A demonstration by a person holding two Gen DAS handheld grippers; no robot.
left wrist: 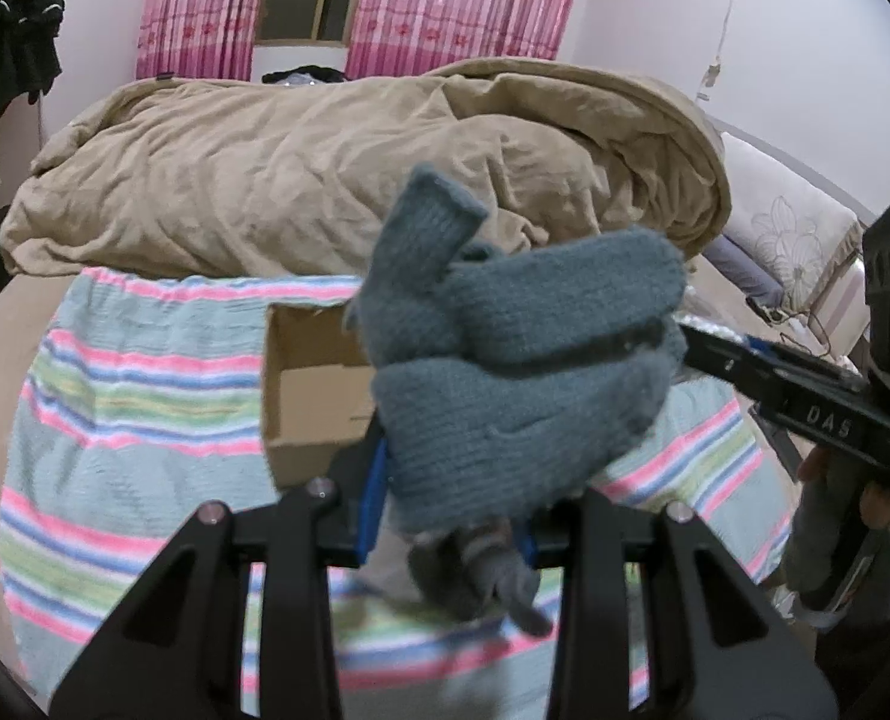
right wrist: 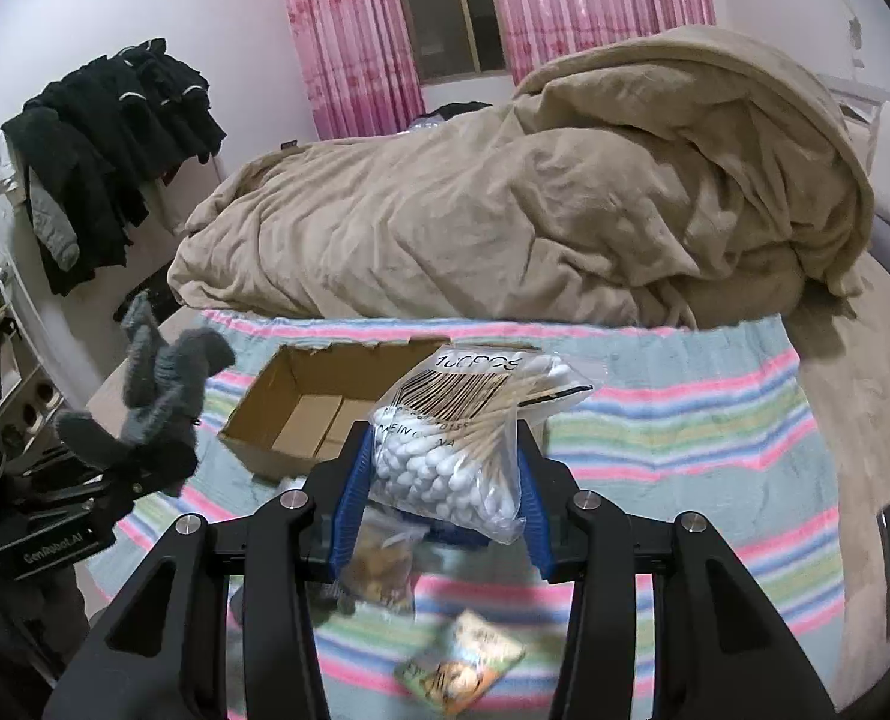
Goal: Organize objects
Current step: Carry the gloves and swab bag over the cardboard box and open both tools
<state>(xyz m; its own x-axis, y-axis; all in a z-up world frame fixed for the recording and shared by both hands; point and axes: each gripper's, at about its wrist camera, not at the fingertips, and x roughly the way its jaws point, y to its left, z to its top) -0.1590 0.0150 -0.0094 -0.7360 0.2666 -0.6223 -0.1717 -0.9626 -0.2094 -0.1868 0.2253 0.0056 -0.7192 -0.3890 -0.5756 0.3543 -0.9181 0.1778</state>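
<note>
My left gripper (left wrist: 454, 480) is shut on a grey-blue knitted glove (left wrist: 505, 360) and holds it up above the striped towel (left wrist: 132, 396), just right of an open cardboard box (left wrist: 306, 384). The glove also shows at the left of the right wrist view (right wrist: 156, 396). My right gripper (right wrist: 441, 492) is shut on a clear bag of cotton swabs (right wrist: 451, 438), held above the towel (right wrist: 685, 420) in front of the box (right wrist: 312, 402). The right gripper also shows at the right edge of the left wrist view (left wrist: 805, 384).
A crumpled beige blanket (right wrist: 535, 210) lies on the bed behind the towel. Two small snack packets (right wrist: 457, 666) and another grey knit item (left wrist: 481, 576) lie on the towel below the grippers. Dark clothes (right wrist: 108, 138) hang at the left.
</note>
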